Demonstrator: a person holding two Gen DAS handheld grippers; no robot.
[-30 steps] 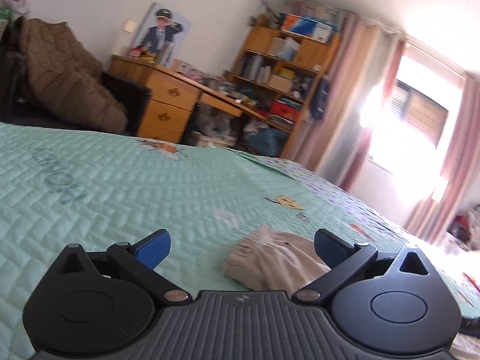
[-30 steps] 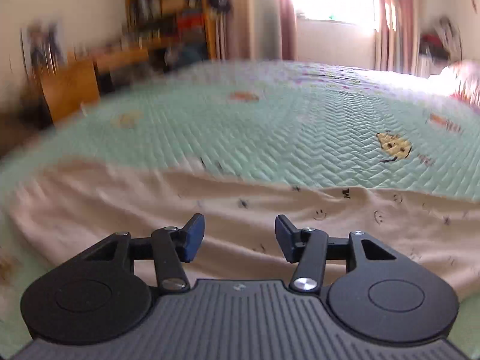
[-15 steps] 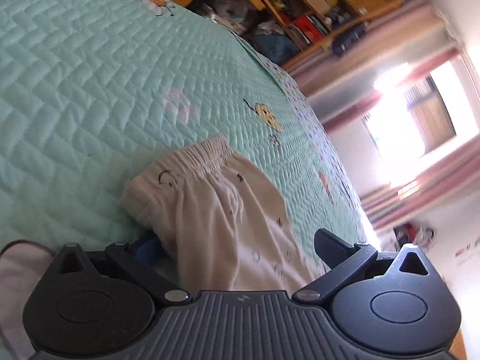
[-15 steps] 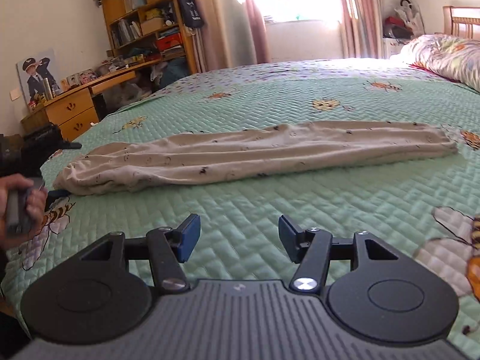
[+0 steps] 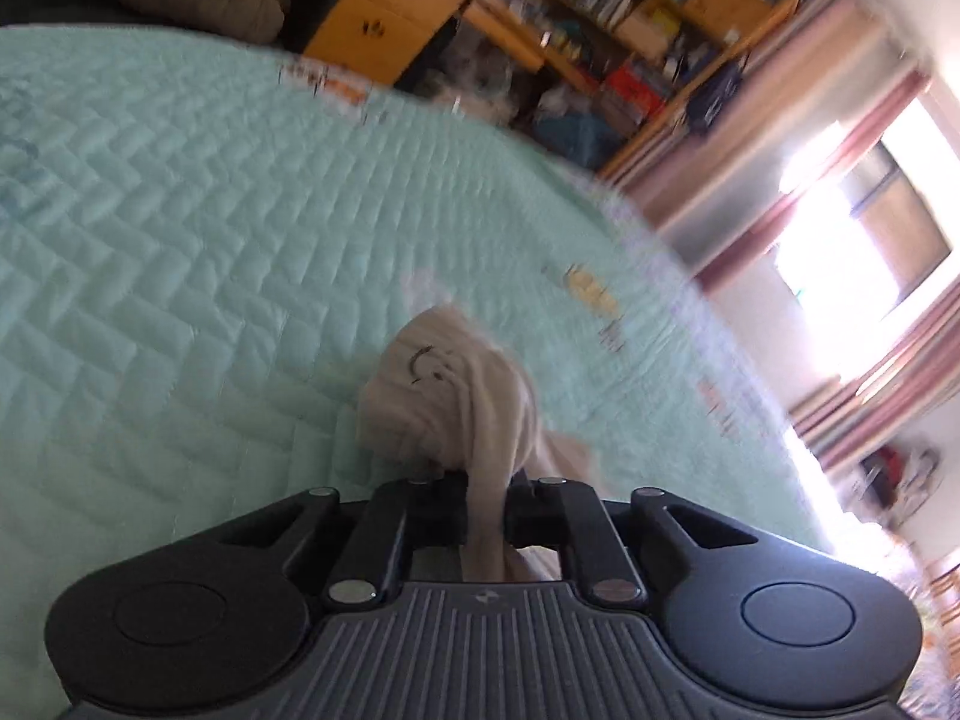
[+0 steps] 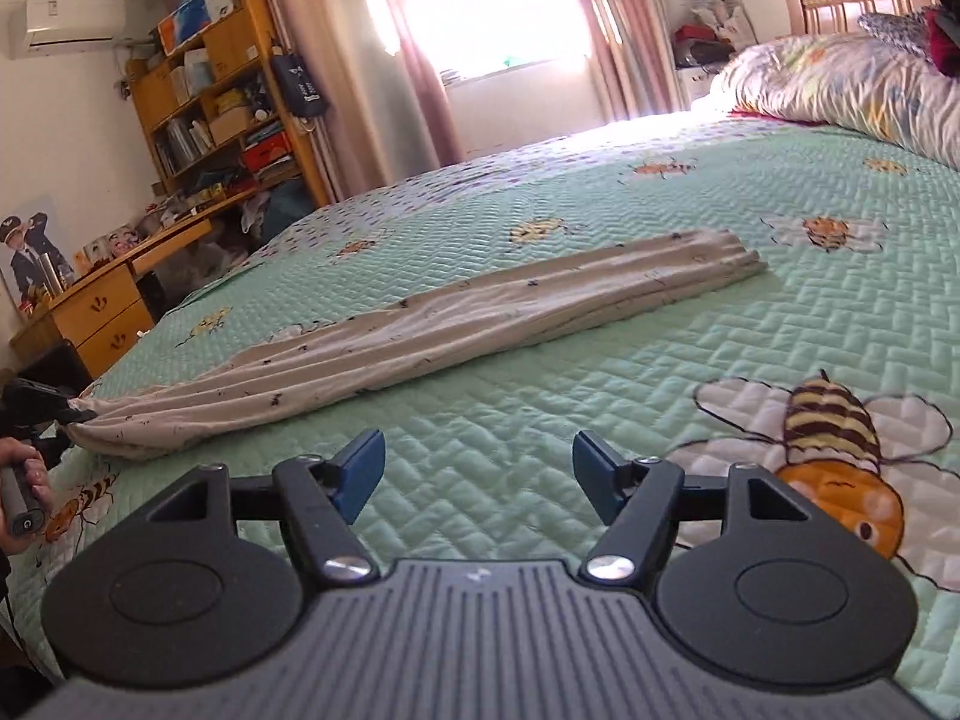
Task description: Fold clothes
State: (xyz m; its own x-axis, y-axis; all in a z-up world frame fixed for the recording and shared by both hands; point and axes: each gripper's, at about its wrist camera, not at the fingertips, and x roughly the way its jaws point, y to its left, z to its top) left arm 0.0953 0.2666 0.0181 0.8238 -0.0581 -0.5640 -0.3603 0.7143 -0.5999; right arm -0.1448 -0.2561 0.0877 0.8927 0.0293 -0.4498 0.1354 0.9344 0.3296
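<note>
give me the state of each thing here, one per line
left gripper: has just closed, shut on one end of the trousers
right gripper: has just been opening, open, nothing between its pads
trousers: beige, stretched long and flat across the bed, not yet folded short
bed: covered by a green quilt

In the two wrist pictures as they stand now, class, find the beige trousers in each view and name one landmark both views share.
Left wrist view: the beige trousers bunch at lower centre, one end pinched in the left gripper, which has just closed on it.
Right wrist view: the trousers stretch across the green quilt, from the left edge to right of centre.
Shared landmark: the wooden bookshelf beside the pink curtains.
</note>
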